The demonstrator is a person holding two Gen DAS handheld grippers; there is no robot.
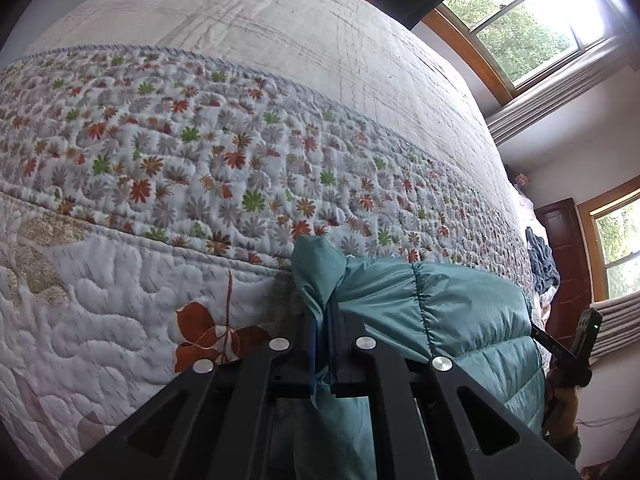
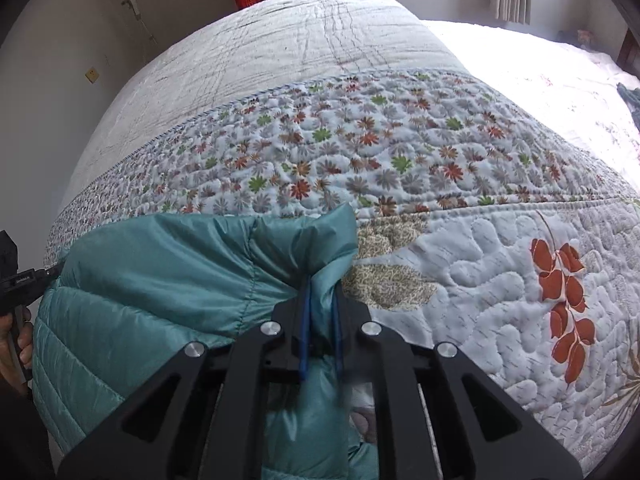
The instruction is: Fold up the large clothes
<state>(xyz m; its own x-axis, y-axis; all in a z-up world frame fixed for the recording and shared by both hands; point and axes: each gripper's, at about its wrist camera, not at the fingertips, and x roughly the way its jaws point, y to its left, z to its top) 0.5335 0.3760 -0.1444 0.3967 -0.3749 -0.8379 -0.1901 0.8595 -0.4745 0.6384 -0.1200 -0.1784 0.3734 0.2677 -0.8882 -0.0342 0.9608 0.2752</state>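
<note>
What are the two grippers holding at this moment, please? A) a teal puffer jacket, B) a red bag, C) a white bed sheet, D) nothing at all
A: the left gripper and the right gripper each pinch a bunched edge of the teal puffer jacket, held above the floral quilt.

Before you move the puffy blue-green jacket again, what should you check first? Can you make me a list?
1. Left gripper pinching the jacket: ok, fabric sits between its fingers.
2. Right gripper pinching the jacket: ok, a bunch of fabric is caught.
3. Jacket stretched between both grippers: ok, it spans from one to the other.
4. Free room on the flowered quilt: ok, nothing lies ahead.
5. Sleeves hanging straight below: cannot tell, hidden.
6. Pile of clothes far enough off: ok, at the bed's far end.
</note>
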